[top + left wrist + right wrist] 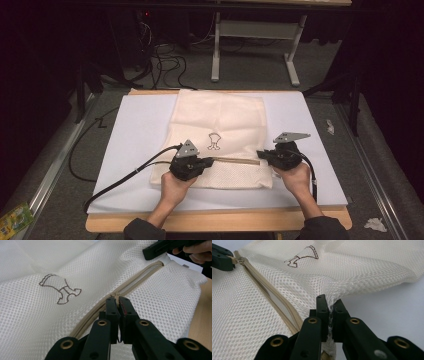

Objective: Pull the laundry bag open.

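Item under work: cream mesh laundry bag [220, 140], lying flat near the middle of the white-covered surface [135, 135], its zipped end toward the person.
Zipper: tan zipper [235, 161] runs across the bag near its front edge – in the right claw view it looks parted along the stretch nearest that claw.
Left claw: the left claw [117, 302] is closed on the zipper pull [115, 295]; the tab sits pinched between the jaw tips, on the zipper line.
Right claw: the right claw [330, 305] is clamped on a fold of mesh at the bag's right-hand edge, beside the end of the zipper; fabric bunches up between the jaws.
Reason for the hold: in my judgement one claw anchors the cloth so the track stays taut while the other works the slider – soft mesh would otherwise drag along with the pull.
Contents: bag lies flat and thin; nothing shows through the gap or the mesh (appears empty, though the interior is mostly hidden).
Marking: small brown outline drawing [214, 141] on the upper face, just behind the zipper.
Risk: mesh could snag in the slider if tension slackens.
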The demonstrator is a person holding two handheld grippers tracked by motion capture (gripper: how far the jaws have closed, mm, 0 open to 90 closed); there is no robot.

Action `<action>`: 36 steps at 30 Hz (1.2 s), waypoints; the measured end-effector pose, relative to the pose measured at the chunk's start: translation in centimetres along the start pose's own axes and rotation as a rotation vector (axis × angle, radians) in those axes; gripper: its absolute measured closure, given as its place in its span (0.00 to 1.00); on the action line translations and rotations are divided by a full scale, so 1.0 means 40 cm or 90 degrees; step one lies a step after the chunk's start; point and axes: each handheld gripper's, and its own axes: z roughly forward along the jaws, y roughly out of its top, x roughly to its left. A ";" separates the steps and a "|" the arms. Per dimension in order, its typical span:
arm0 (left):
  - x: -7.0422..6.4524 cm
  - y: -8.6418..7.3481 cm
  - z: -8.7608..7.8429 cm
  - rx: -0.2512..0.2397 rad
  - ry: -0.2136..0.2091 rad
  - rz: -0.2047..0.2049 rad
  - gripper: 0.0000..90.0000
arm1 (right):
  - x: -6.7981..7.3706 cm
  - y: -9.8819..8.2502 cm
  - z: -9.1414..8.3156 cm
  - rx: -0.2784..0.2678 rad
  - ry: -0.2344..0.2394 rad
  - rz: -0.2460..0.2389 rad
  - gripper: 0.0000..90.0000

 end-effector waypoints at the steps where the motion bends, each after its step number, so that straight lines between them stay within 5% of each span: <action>1: 0.002 0.000 -0.002 -0.002 -0.001 -0.001 0.97 | 0.000 0.000 0.000 0.000 0.000 0.001 0.98; 36: 0.044 -0.028 -0.085 -0.036 0.020 -0.035 0.97 | 0.006 0.010 0.006 0.002 0.004 -0.006 0.98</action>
